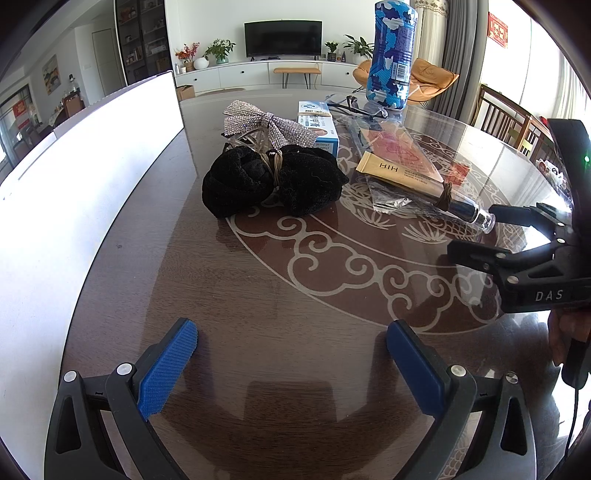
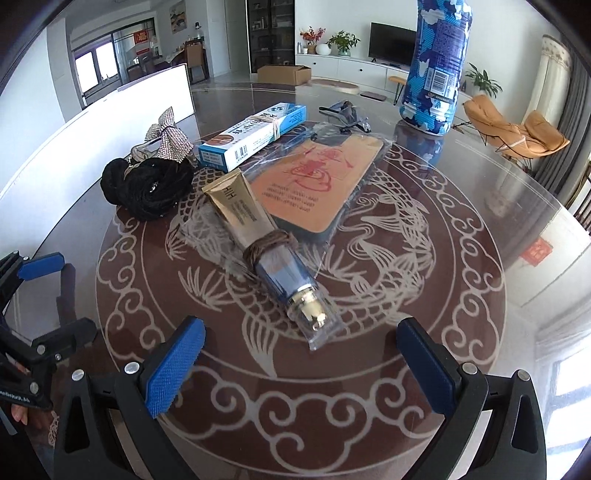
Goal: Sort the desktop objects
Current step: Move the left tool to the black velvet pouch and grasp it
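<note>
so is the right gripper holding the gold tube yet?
No. In the right wrist view the right gripper is open and empty, and the gold tube lies on the table ahead of its fingers.

Bright daylight; glare on glass table (image 2: 480,258); fisheye-bent edges, dark corners.

A living room lay behind the dining table.
A dark television (image 1: 282,38) stood on a long white cabinet (image 1: 258,74), with potted plants (image 1: 219,50) and red flowers (image 2: 312,35) beside it. An orange lounge chair (image 2: 513,127) sat near grey curtains (image 1: 460,55). A cardboard box (image 2: 282,74) rested on the floor, and wooden chairs (image 1: 506,118) stood at the table's (image 1: 258,295) far right edge.
</note>
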The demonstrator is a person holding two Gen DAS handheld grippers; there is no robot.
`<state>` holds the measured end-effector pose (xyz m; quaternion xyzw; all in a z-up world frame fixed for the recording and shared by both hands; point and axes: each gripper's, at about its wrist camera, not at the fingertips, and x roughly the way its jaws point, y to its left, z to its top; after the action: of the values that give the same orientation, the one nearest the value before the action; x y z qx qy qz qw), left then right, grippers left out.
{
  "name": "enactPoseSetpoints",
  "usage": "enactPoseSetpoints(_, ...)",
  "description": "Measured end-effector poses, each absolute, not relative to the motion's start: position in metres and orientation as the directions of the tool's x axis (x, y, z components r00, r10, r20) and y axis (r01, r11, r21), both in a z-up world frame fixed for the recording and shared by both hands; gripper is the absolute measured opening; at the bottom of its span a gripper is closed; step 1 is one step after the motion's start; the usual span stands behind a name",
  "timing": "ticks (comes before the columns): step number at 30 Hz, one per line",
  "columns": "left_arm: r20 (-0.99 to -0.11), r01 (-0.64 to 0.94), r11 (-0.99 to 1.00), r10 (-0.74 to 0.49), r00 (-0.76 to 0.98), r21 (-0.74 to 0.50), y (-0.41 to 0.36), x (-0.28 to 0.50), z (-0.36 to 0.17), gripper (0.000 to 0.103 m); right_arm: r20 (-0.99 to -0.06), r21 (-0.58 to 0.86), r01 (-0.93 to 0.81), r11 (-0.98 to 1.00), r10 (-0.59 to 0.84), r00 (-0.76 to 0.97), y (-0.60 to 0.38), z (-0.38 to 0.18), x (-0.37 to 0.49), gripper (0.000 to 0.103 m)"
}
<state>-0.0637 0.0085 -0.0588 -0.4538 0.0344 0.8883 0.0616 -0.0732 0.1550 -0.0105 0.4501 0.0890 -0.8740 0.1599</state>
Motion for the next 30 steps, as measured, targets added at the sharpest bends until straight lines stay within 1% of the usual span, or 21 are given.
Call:
enactPoseSetpoints(19,-0.811,-0.147,-0.989,0.081,-0.579,0.005,0.008,-0.063,-0.059,0.103,-0.814,-0.010,0.370,-0.929,-0.207,-0.542,0.145,-0.009,-0.083,0.103)
enactPoseSetpoints(24,-0.859,-0.194,-0.981,0.099,-0.503,0.001,0.001,-0.085,-0.056,0.103,-0.814,-0.010,0.370,-0.929,-0.207,-0.542,0.145,-0.009,-0.083,0.103)
enactPoseSetpoints(27,-0.829,-0.175,-0.984,0.132,-0.544,-0.041,-0.016,-0.104,-0.036,0.103,-0.814,-0.010,0.370,-0.929,-0.208,-0.542,0.145,-0.009,-0.083,0.103)
enactPoseSetpoints(30,-0.796,-0.195,-0.981,0.126,-0.593,-0.010,-0.018,-0.126,-0.012,0.103,-0.814,-0.010,0.370,-0.929,-0.208,-0.542,0.145,-0.009,-0.083,0.103)
